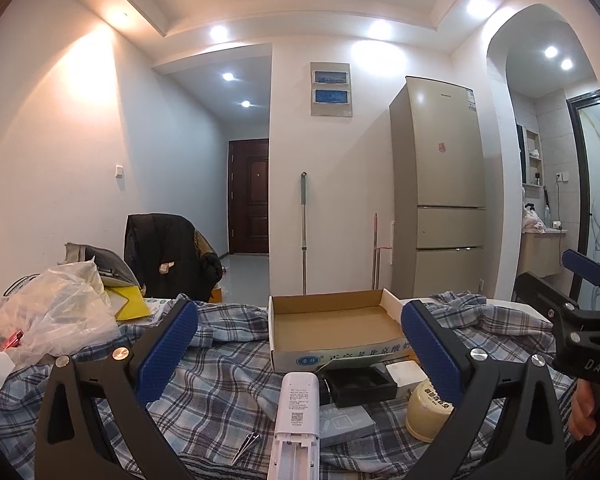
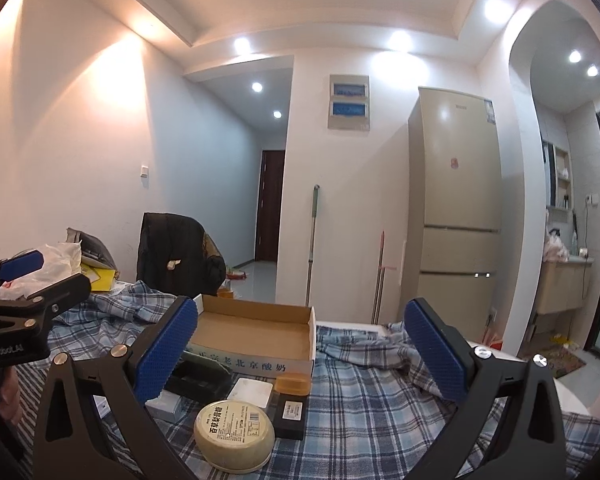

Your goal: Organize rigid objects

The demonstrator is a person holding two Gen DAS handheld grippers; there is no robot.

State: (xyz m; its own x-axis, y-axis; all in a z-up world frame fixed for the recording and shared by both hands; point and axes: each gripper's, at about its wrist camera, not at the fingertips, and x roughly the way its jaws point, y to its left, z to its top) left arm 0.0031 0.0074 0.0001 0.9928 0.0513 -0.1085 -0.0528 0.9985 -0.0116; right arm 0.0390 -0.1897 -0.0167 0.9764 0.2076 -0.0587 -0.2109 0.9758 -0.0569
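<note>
An open, empty cardboard box (image 1: 332, 320) (image 2: 256, 334) lies on the plaid cloth. In front of it sits a cluster of small items: a white remote (image 1: 298, 412), a black tray (image 1: 358, 382) (image 2: 198, 378), a grey flat box (image 1: 346, 422), a white square pad (image 1: 406, 374) (image 2: 251, 394), a round cream tin (image 1: 426, 412) (image 2: 234, 436), a small amber block (image 2: 293, 384) and a black block with a label (image 2: 290, 414). My left gripper (image 1: 300, 360) is open above the remote. My right gripper (image 2: 300, 360) is open above the tin and blocks. Neither holds anything.
Plastic bags (image 1: 56, 312), yellow paper (image 1: 130, 302) and a chair draped with a dark jacket (image 1: 168, 258) stand at the left. A fridge (image 1: 440, 184) and mop handles (image 1: 303, 236) stand against the far wall. The right gripper's fingers (image 1: 584, 268) show at the left view's right edge.
</note>
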